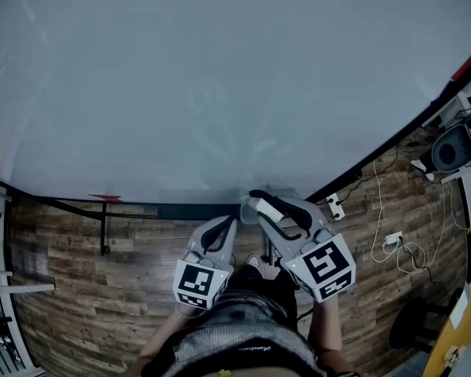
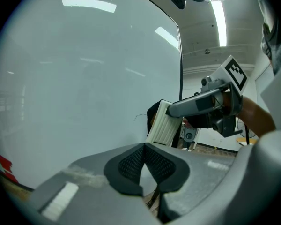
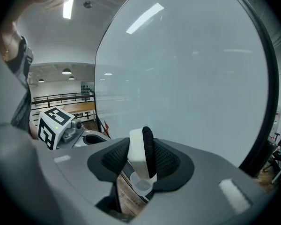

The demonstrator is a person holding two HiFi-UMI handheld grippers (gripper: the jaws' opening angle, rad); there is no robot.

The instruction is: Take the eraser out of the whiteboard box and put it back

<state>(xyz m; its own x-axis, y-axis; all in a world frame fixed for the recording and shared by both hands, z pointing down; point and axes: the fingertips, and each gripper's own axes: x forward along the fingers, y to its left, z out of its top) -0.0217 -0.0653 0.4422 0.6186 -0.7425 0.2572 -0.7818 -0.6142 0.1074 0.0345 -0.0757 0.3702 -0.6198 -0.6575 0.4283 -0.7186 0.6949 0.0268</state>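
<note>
While clamping the eraser (image 3: pixel 138 156) upright in the right claw (image 3: pixel 140 150), hovers just above the box (image 3: pixel 141 185) on the whiteboard (image 3: pixel 187 78), seemingly lining up its return, with left claw (image 2: pixel 144 158) closed, empty, aside.

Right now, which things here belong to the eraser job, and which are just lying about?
Job: eraser, clamped in the right gripper; clear whiteboard box just below it; whiteboard.
Lying about: white power strip on the floor; red item on the board's ledge.
</note>
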